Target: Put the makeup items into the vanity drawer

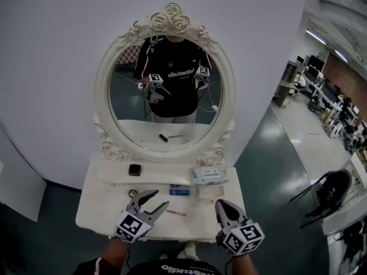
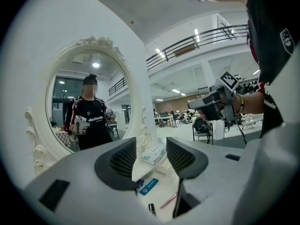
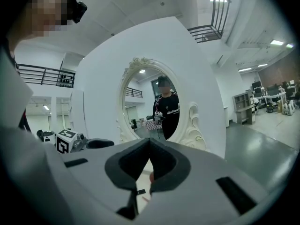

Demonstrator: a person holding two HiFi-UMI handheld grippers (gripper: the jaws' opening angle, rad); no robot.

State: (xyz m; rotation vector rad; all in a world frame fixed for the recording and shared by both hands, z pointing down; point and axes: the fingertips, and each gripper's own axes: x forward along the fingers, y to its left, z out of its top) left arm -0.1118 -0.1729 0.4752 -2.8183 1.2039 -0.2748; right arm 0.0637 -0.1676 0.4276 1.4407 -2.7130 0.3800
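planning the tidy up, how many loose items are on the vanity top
6 seen: dark compact on the back ledge, small round thing in front of it, blue packet mid-top, wipes pack at right, pink pencil up front, black tube beside it. More may be hidden.

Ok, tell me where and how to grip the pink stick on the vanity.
Best take the pink stick at its middle, from above, jaws straddling its thin shaft: it lies flat on the vanity top, too low for a level approach. The open left gripper is nearest.
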